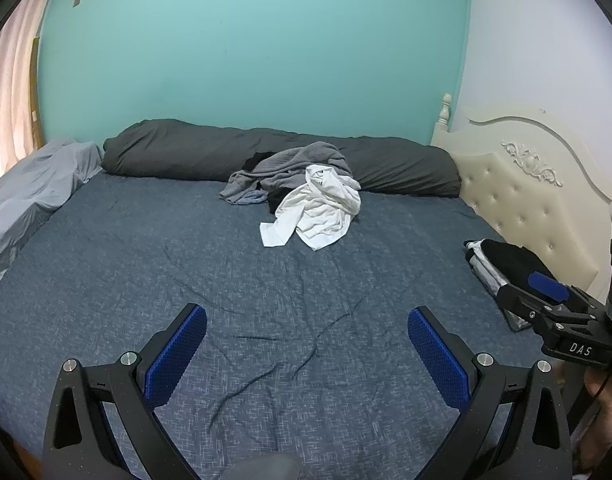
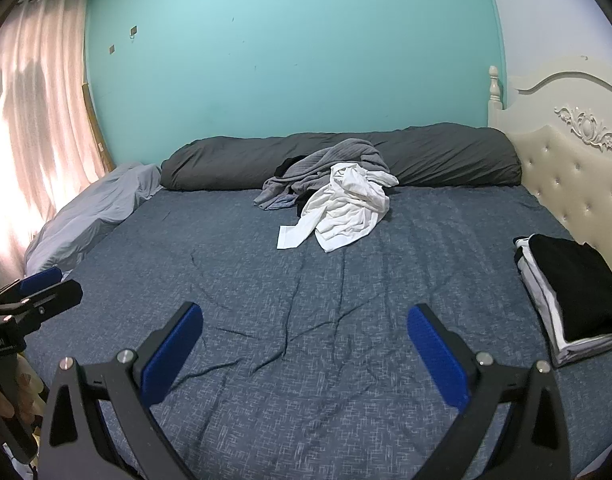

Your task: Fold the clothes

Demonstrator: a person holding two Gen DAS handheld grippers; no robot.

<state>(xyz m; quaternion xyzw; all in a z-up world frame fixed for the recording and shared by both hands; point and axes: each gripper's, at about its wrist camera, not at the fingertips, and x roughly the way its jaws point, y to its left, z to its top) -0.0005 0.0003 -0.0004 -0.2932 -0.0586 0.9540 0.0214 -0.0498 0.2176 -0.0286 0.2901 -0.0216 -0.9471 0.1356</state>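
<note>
A crumpled white garment [image 1: 319, 210] [image 2: 345, 212] lies on the blue bed sheet [image 1: 186, 264] [image 2: 226, 256], at the front of a heap with a grey garment [image 1: 294, 168] [image 2: 325, 164] and something black under it. A folded stack topped by a black garment [image 1: 501, 264] [image 2: 573, 296] sits at the right by the headboard. My left gripper [image 1: 306, 344] is open and empty above the near part of the bed. My right gripper [image 2: 306, 340] is open and empty too; it also shows at the right of the left wrist view [image 1: 545, 296]. Both are well short of the heap.
A long dark grey bolster [image 1: 266, 152] [image 2: 425, 152] lies along the teal wall behind the heap. A light grey bundle of bedding [image 1: 34, 196] [image 2: 90, 216] lies at the left edge. A cream tufted headboard [image 1: 521, 200] [image 2: 577, 176] bounds the right. Curtains [image 2: 30, 120] hang left.
</note>
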